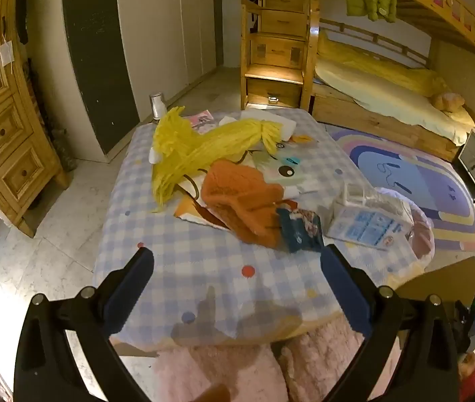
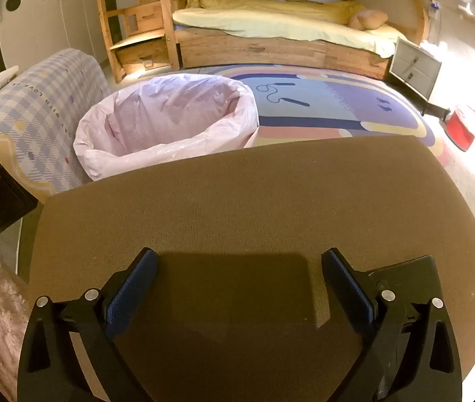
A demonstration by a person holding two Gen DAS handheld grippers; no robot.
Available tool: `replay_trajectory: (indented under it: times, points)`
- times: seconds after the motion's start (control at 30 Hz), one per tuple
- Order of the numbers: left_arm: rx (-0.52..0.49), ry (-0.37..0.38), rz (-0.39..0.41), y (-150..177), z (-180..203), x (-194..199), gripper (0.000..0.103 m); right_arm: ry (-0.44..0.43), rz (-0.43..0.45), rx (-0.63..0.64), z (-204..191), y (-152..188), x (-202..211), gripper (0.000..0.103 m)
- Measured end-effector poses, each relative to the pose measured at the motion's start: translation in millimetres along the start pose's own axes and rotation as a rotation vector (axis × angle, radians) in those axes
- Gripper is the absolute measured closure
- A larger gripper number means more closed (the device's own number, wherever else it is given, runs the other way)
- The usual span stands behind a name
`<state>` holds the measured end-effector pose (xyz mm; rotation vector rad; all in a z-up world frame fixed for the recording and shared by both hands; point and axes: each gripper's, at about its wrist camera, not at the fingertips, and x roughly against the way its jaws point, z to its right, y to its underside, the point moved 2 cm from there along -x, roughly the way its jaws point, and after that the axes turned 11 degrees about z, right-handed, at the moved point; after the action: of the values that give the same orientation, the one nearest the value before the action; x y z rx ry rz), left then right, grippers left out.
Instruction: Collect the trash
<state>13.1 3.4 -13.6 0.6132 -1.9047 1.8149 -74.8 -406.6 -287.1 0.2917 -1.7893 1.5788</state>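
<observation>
In the left wrist view a table with a blue checked cloth point(image 1: 184, 254) carries a dark blue snack wrapper point(image 1: 299, 231), a white and blue tissue pack point(image 1: 368, 222), an orange knit garment point(image 1: 241, 201), a yellow fringed thing point(image 1: 190, 147) and papers point(image 1: 200, 119). My left gripper point(image 1: 237, 268) is open and empty above the table's near part, just short of the wrapper. A bin lined with a pink bag point(image 2: 167, 117) stands on the floor beside the table; it also shows at the table's right edge point(image 1: 421, 231). My right gripper point(image 2: 239, 271) is open and empty above a brown seat point(image 2: 254, 201).
A wooden bunk bed point(image 2: 271, 33) with stairs point(image 1: 274, 57) stands at the back. A colourful rug point(image 2: 338, 100) covers the floor. A grey nightstand point(image 2: 415, 67) and a red object point(image 2: 460, 130) are at the right. A wooden cabinet point(image 1: 6, 144) is at the left. Pink fluffy fabric point(image 1: 237, 368) lies below the table.
</observation>
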Motion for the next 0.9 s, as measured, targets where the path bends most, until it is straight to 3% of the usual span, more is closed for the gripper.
replay_trajectory:
  times: [0.07,0.2,0.27,0.4,0.53,0.67,0.9]
  points:
    - [-0.057,-0.037,0.057,9,14,14,0.006,0.006,-0.003,0.005,-3,-1,0,0.006]
    - [-0.024,-0.044,0.035,10,16,24,0.006,0.009,-0.048,-0.047,-10,-19,4,0.005]
    - [0.0,-0.042,0.025,8,6,24,0.006,-0.038,0.012,-0.027,-32,-49,34,0.005]
    - [0.013,-0.07,0.033,5,-1,32,0.006,-0.206,0.18,0.086,-104,-123,115,0.005]
    - [0.015,-0.085,0.035,1,-7,39,0.006,-0.396,0.255,0.133,-166,-175,186,0.005]
    - [0.031,-0.106,0.043,-2,-15,50,0.006,-0.466,0.292,0.241,-218,-196,222,0.005]
    - [0.052,-0.12,0.065,-7,-28,62,0.006,-0.532,0.315,0.309,-251,-209,243,0.005]
